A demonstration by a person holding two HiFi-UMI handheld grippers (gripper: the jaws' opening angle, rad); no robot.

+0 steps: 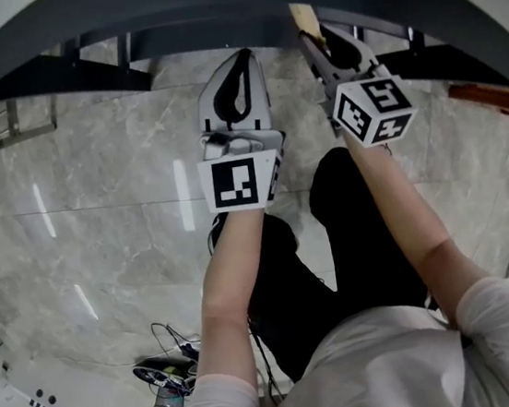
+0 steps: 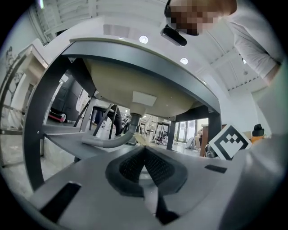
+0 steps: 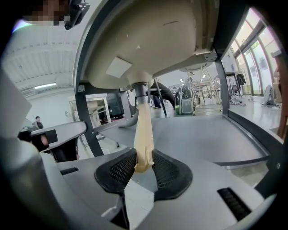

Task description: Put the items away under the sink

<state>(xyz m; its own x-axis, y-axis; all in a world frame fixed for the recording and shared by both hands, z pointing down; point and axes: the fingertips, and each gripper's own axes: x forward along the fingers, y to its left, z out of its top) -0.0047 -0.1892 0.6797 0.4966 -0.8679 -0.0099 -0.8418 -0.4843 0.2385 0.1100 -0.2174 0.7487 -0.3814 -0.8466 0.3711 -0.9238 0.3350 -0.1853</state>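
Under the stickered sink (image 3: 153, 36), right gripper (image 3: 144, 157) pinches tan strip (image 3: 144, 126).

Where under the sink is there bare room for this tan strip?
The grey shelf lies bare from the drain pipe to the frame leg. Left of the pipe is tighter: the drain hose lies there.

No words, numbers or brands can be read. There are only black-and-white square code patterns on the white cube (image 1: 240, 181) of the left gripper (image 1: 241, 56) and on the matching cube (image 1: 373, 110) of the right gripper (image 1: 307, 36). The pale rectangular sticker (image 2: 144, 98) under the beige basin shows nothing legible.
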